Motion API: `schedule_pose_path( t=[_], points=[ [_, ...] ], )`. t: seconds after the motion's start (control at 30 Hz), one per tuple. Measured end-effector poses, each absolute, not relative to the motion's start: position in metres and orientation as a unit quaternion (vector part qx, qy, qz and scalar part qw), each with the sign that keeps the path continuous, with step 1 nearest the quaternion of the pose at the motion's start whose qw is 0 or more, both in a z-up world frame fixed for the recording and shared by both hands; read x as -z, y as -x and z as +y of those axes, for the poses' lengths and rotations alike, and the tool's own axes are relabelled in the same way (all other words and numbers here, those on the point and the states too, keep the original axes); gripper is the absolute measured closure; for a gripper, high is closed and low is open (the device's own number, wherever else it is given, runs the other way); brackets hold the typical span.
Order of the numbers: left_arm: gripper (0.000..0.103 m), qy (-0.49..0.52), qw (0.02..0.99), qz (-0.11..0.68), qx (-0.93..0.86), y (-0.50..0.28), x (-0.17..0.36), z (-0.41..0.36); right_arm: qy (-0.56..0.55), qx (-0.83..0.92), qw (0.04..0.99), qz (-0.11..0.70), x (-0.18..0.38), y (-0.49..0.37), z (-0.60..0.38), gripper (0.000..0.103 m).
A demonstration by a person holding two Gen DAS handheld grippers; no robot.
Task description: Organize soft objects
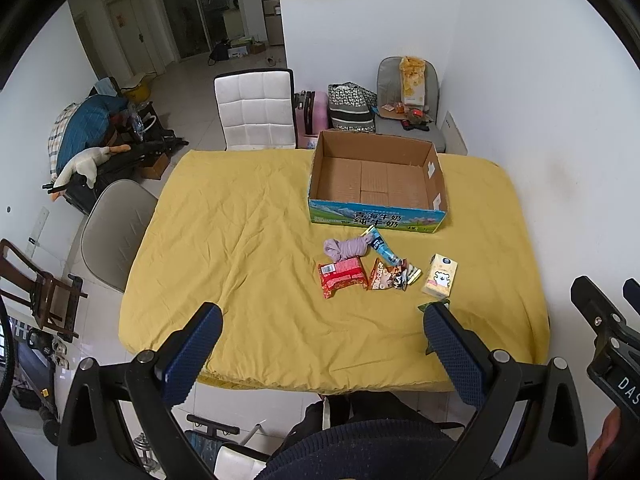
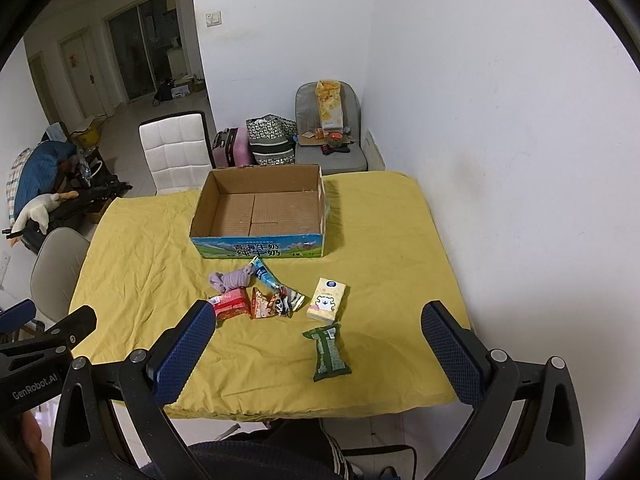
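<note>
An open cardboard box (image 1: 376, 204) (image 2: 256, 246) stands empty at the far side of the yellow-covered table (image 1: 248, 240) (image 2: 384, 240). In front of it lie a purple rolled sock (image 1: 344, 249) (image 2: 232, 280), a blue tube packet (image 1: 380, 245) (image 2: 264, 274), a red snack packet (image 1: 342, 278) (image 2: 230, 304), an orange cartoon packet (image 1: 390, 278) (image 2: 272, 304), a yellow tissue pack (image 1: 440, 276) (image 2: 326, 300) and a green packet (image 2: 328, 354), mostly hidden behind a finger in the left wrist view. My left gripper (image 1: 322, 320) and right gripper (image 2: 318, 318) hang open above the near edge, holding nothing.
A white chair (image 1: 256, 108) (image 2: 176, 152) and a grey chair (image 1: 412, 104) (image 2: 330, 136) with clutter stand behind the table, bags between them. A beige chair (image 1: 116, 232) is at the left. A white wall runs along the right side. A person's dark clothing shows below.
</note>
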State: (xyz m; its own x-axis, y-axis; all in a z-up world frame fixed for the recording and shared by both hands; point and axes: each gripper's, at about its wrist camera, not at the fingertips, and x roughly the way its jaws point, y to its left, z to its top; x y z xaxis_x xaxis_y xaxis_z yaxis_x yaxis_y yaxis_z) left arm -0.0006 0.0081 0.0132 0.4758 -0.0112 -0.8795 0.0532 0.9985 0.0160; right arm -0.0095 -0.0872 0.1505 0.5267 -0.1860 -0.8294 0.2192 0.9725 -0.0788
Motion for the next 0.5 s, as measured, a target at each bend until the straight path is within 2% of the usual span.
schedule_pose_path(
  t=[0.5],
  points=[
    [0.000, -0.021, 0.861, 0.507, 0.019, 0.0027, -0.0154, 0.0083, -0.017, 0.116, 0.875, 0.470, -0.1556, 0.0104, -0.0890, 0.000]
  ],
)
